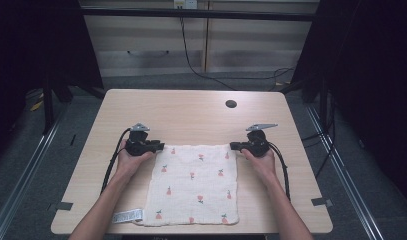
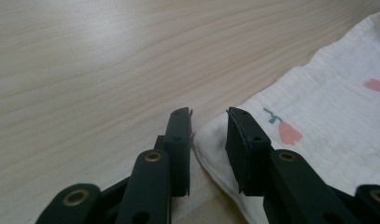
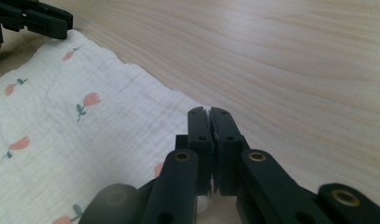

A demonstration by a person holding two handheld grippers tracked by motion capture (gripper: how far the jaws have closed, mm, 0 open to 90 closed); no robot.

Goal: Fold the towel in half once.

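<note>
Two tools at the far corners of the cloth [image 1: 193, 182], one per hand. Left tool [image 2: 208, 126] jaws parted narrowly, straddling the far-left corner but not yet pinched on it; corner tip lying flat between them. Right tool [image 3: 209, 122] jaws pressed together at the far-right corner, apparently clamping the hem, though the fabric inside the jaws is hidden. Cloth spread flat on the surface [image 1: 191, 112], near edge close to the surface's front edge, label [image 1: 126, 216] sticking out at the near-left corner. Risks: lifting now with one corner held, so lopsided drag and bunching; left jaws closing on wood and missing thin fabric; weak right grip slipping off.
</note>
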